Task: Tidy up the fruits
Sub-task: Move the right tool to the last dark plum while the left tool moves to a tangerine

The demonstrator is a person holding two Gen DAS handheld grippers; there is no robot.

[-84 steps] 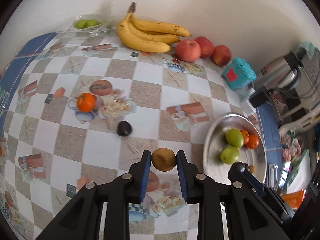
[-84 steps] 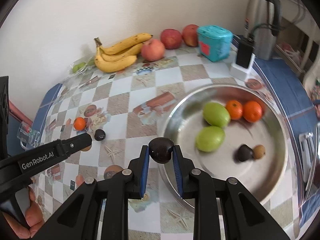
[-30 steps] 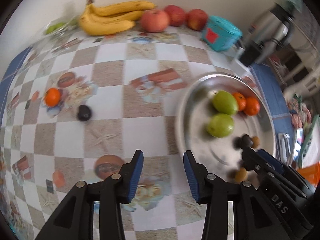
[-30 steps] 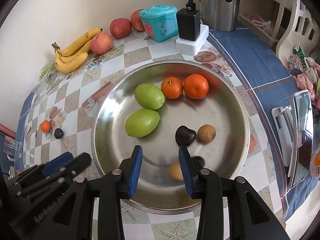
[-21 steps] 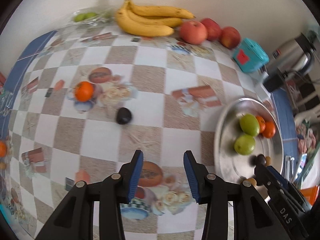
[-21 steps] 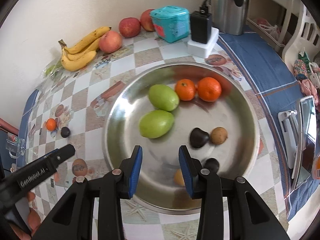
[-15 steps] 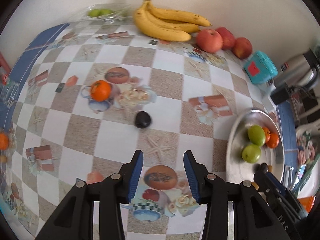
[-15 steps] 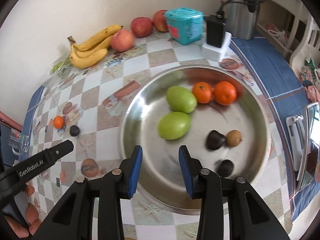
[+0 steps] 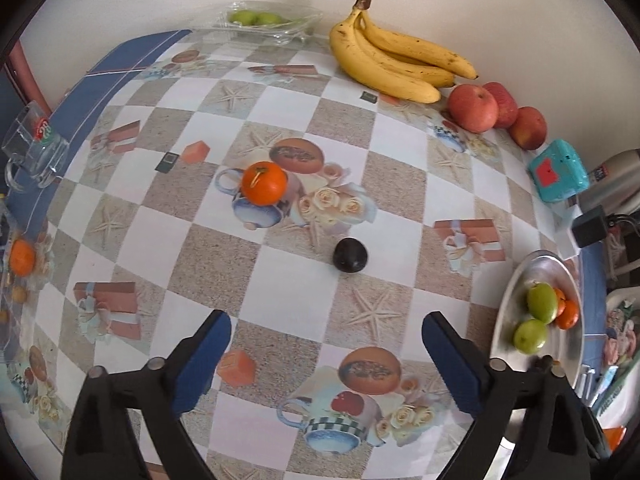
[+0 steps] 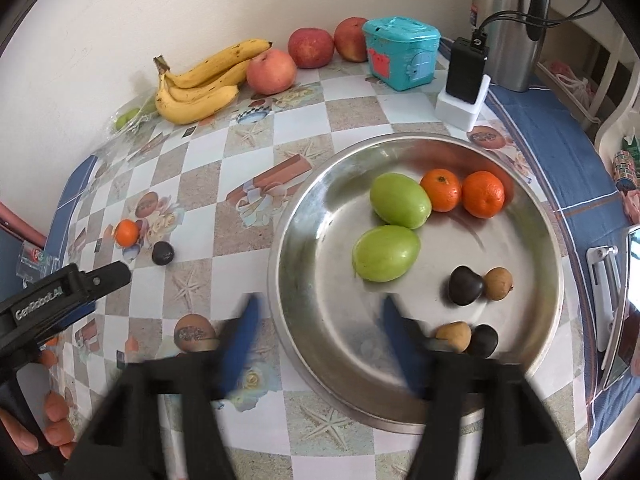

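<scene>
Two claws, both wide apart, nothing held. Left gripper (image 9: 326, 354) above the checked tablecloth (image 9: 280, 280), near a dark fruit (image 9: 350, 255) and a small orange (image 9: 263, 183). Right gripper (image 10: 318, 330), blurry, over the rim of the silver bowl (image 10: 304, 312). Inside the bowl: two green fruits (image 10: 386, 253), two oranges (image 10: 483, 194), dark and brown small fruits (image 10: 465, 285). "GenRobot.AI" printed in white on the left gripper's side.

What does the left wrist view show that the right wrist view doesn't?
Only the left wrist view shows the glass mug at the table's left edge and a second tangerine beside it. Only the right wrist view shows the four small brown and dark fruits in the metal bowl. Both show the bananas, the loose tangerine and the dark fruit.
</scene>
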